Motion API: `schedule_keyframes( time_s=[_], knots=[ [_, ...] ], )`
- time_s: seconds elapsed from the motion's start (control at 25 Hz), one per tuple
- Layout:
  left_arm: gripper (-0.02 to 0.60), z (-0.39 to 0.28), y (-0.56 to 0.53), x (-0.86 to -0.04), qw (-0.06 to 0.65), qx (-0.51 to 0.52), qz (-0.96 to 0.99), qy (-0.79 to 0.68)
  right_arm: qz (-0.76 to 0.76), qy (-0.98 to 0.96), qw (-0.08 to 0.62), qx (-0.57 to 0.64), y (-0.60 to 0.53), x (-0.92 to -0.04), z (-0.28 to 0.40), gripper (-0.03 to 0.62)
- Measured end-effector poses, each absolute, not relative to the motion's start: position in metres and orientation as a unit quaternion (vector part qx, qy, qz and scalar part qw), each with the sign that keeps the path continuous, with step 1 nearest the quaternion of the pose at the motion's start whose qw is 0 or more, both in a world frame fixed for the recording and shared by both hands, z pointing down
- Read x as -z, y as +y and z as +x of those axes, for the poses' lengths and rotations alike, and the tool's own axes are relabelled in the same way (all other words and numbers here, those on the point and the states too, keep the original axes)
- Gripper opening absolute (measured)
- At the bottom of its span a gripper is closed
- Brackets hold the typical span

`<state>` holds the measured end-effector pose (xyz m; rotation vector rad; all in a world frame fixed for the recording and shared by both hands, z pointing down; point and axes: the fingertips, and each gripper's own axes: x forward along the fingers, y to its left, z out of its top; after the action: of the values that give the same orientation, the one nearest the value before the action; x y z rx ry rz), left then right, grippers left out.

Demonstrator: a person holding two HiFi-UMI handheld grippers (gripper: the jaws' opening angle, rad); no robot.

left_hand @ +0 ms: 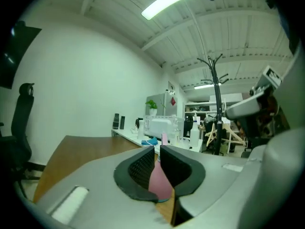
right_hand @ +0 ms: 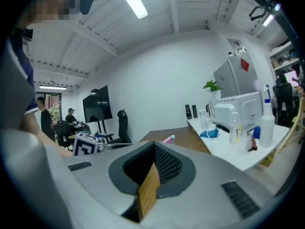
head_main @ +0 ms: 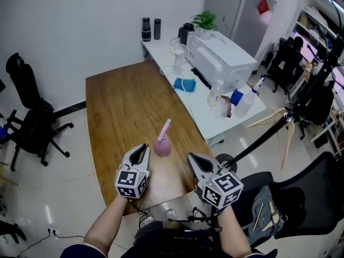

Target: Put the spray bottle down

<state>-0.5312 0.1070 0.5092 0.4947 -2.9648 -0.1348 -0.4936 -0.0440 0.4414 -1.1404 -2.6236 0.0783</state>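
Spray bottle point(head_main: 163, 144) stands upright on wooden worktop point(head_main: 123, 101), toward its near end, free of both tongs.

Left tongs point(head_main: 143, 147) closing, nearly together, nothing gripped; bottle shows ahead through gap.

Right tongs point(head_main: 192, 158) clenched, empty.

Risks:
- Left tongs sit just beside bottle; sideways swing likely clips it.
- Bottle looks top-heavy with its long nozzle, so small knock may topple it and roll it toward worktop edge.

White wall point(head_main: 80, 15), glossy tiled floor point(head_main: 48, 187). Wooden tabletop point(head_main: 123, 106) at centre, white desk point(head_main: 215, 114) to its right, black chair point(head_main: 27, 117) at left, strip light point(left_hand: 167, 1) overhead.
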Motion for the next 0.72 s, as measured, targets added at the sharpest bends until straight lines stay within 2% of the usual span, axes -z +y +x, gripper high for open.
schedule_keyframes(
  time_s=[0.08, 0.28, 0.72],
  knots=[
    [0.006, -0.512, 0.12, -0.489, 0.069, 0.061, 0.173, -0.981, -0.408, -0.903, 0.134, -0.03, -0.031, -0.438, -0.49, 0.008],
    [0.006, -0.472, 0.141, -0.455, 0.069, 0.093, 0.165, -0.979, -0.451, -0.884, 0.119, -0.031, 0.003, -0.428, -0.474, 0.008],
    [0.006, -0.434, 0.157, -0.431, 0.077, 0.096, 0.144, -0.982, -0.511, -0.854, 0.088, -0.05, 0.05, -0.411, -0.45, 0.006]
  ],
)
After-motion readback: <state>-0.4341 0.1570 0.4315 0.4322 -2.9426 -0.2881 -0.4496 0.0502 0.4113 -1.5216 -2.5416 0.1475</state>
